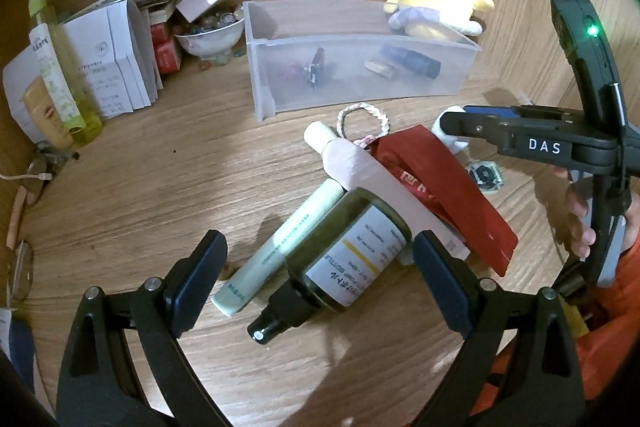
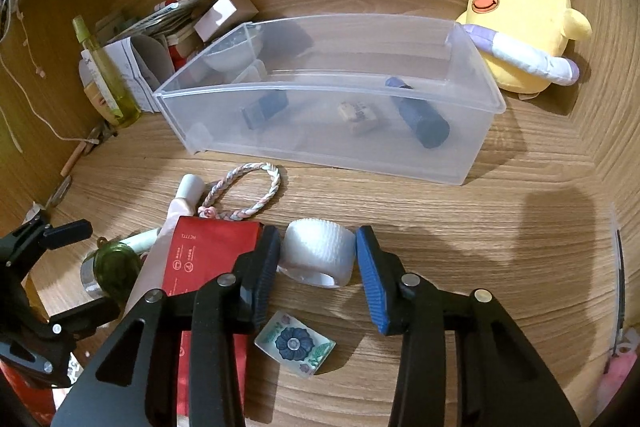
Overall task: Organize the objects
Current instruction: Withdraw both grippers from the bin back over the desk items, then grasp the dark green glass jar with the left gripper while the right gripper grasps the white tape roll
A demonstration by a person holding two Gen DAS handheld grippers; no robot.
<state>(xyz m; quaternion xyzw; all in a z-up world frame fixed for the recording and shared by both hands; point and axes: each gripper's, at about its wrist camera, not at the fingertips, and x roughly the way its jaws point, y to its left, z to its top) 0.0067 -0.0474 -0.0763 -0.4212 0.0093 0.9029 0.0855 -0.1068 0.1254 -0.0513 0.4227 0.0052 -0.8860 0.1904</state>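
A clear plastic bin (image 2: 472, 67) (image 1: 264, 39) stands on the wooden desk and holds a dark tube (image 2: 420, 115), a small black item (image 2: 264, 109) and a tan block (image 2: 358, 115). My right gripper (image 2: 318, 259) is open, its pads on either side of a white tape roll (image 2: 320, 253), not clamping it. My left gripper (image 1: 320, 267) is open around a dark green pump bottle (image 1: 348, 251) lying on the desk. The bottle rests on a pale green tube (image 1: 280, 247), a pink tube (image 1: 360, 167) and a red packet (image 1: 440, 183). A braided loop (image 2: 244, 193) lies near the bin.
A yellow chick plush (image 2: 520, 27) sits right of the bin. A floral tile (image 2: 294, 343) lies under my right gripper. At back left are papers (image 1: 112, 67), a bowl (image 1: 212, 39), a yellow-green spray bottle (image 1: 60, 67) and boxes. The right gripper (image 1: 520, 135) shows in the left wrist view.
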